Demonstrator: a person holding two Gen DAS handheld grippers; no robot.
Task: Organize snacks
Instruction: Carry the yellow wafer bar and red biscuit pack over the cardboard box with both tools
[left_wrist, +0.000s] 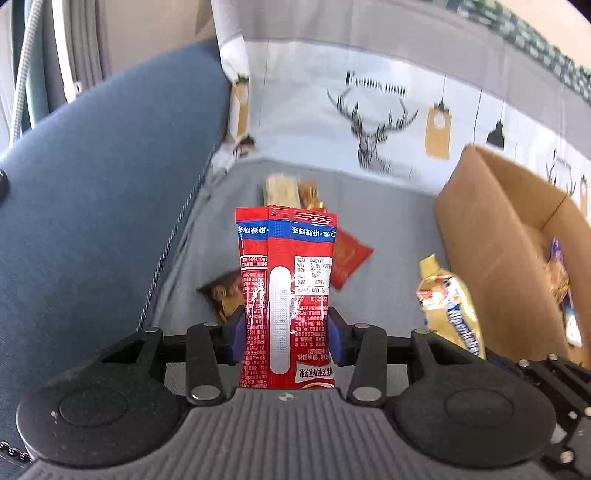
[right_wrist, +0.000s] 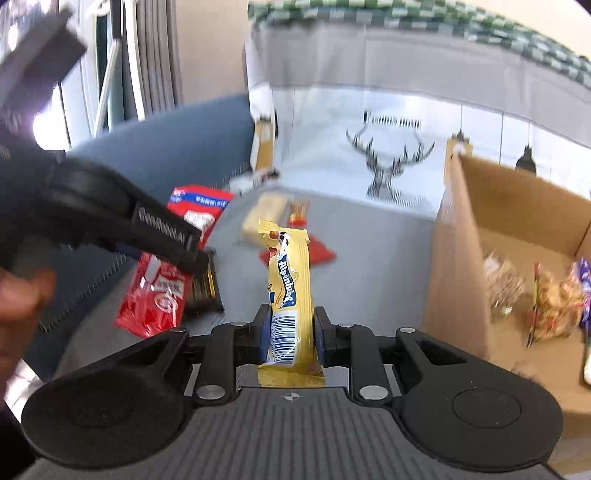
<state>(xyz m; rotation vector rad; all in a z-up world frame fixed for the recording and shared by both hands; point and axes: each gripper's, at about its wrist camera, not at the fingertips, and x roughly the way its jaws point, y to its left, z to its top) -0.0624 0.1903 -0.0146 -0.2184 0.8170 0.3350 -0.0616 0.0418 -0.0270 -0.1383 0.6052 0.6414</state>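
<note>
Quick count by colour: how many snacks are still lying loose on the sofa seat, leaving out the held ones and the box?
Beige packet: 1
Orange packet: 1
Flat red packet: 1
Dark brown packet: 1
Total: 4
Held, not counted: red packet in left hand-held gripper, yellow bar in right hand-held gripper.

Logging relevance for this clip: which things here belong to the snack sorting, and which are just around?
Part of the job:
- red packets in the left gripper
- yellow bar in the right gripper
- cardboard box holding snacks
- loose snacks on the seat

Just around:
- blue sofa arm
- deer-print cover
</note>
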